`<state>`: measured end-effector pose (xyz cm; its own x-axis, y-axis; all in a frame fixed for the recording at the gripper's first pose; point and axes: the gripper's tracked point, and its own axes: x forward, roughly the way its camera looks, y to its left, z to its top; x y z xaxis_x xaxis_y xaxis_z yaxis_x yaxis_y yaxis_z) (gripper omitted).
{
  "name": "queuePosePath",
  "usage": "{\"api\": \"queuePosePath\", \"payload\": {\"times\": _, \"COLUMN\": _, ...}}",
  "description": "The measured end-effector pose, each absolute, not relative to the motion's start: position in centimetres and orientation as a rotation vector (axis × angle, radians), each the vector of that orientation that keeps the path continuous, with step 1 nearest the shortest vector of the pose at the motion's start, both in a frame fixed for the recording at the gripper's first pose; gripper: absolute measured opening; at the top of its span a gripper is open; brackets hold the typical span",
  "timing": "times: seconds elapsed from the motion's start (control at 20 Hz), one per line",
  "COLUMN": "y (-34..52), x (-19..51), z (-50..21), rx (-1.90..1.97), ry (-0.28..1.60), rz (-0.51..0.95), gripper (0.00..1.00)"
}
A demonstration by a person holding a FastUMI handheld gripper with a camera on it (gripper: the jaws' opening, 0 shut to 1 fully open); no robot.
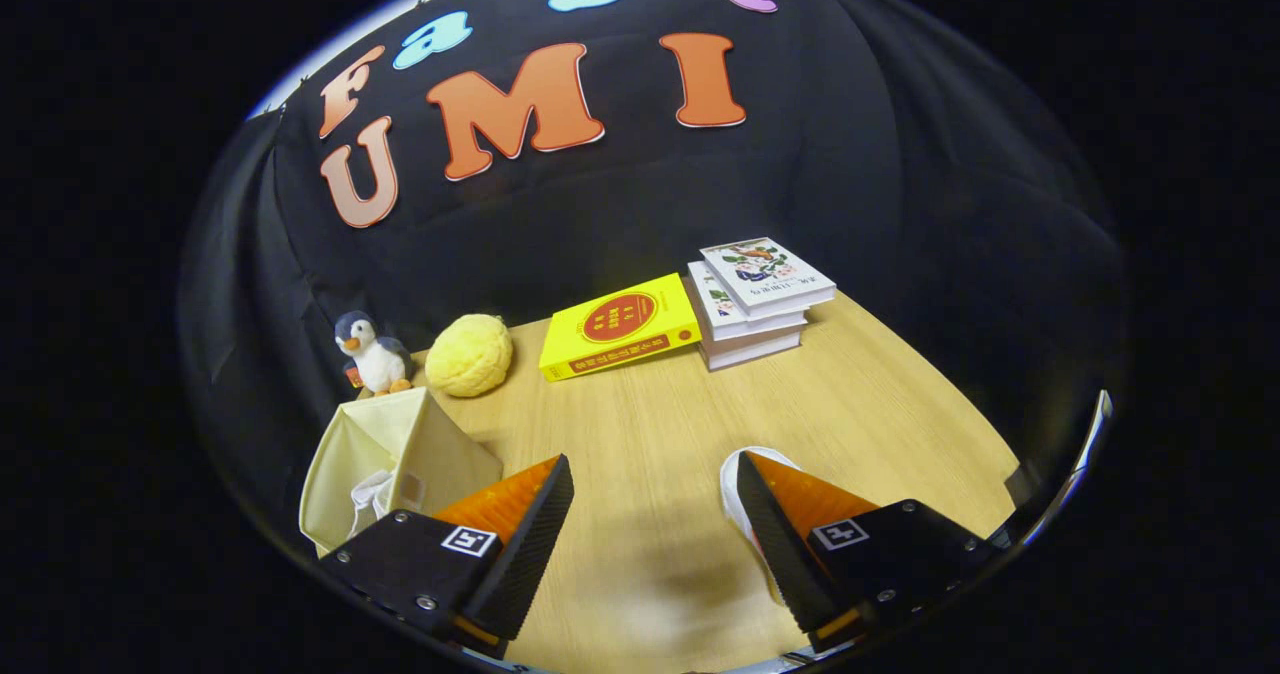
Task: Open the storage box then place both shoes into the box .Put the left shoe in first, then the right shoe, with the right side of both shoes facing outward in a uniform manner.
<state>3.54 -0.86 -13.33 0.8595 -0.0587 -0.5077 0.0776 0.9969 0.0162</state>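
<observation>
My gripper [652, 479] hangs above the wooden table [760, 404], its fingers wide apart and nothing between them. The cream fabric storage box [400, 449] stands just left of the left finger, its top open toward me. A white shoe [375, 494] lies inside it, with part of it hidden by the finger. A second white shoe [745, 474] lies on the table under the right finger; only its rounded end peeks out from behind that finger.
At the back of the table are a toy penguin [372, 354], a yellow plush ball [470, 356], a yellow book [618, 326] and a stack of books [760, 299]. The table's right edge runs close past the right finger.
</observation>
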Motion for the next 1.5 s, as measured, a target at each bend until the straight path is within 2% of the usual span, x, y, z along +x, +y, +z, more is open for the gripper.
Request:
{"api": "queuePosePath", "payload": {"times": 0.4, "y": -10.5, "x": 1.0, "z": -19.5, "rx": 0.011, "ry": 0.712, "rz": -0.094, "gripper": 0.99}}
{"api": "queuePosePath", "payload": {"times": 0.65, "y": -13.4, "x": -0.4, "z": -24.0, "rx": -0.022, "ry": 0.816, "rz": -0.093, "gripper": 0.98}}
{"api": "queuePosePath", "payload": {"times": 0.85, "y": -13.5, "x": -0.6, "z": -26.1, "rx": -0.003, "ry": 0.858, "rz": -0.058, "gripper": 0.89}}
{"api": "queuePosePath", "payload": {"times": 1.0, "y": -12.9, "x": -0.7, "z": -26.1, "rx": 0.034, "ry": 0.875, "rz": -0.013, "gripper": 0.75}}
{"api": "queuePosePath", "payload": {"times": 1.2, "y": -13.5, "x": -1.3, "z": -27.1, "rx": -0.018, "ry": 0.912, "rz": 0.017, "gripper": 0.62}}
{"api": "queuePosePath", "payload": {"times": 1.45, "y": -13.5, "x": -1.0, "z": -29.0, "rx": -0.055, "ry": 0.964, "rz": 0.025, "gripper": 0.57}}
{"api": "queuePosePath", "payload": {"times": 1.5, "y": -13.3, "x": -1.1, "z": -29.1, "rx": -0.041, "ry": 0.976, "rz": 0.035, "gripper": 0.53}}
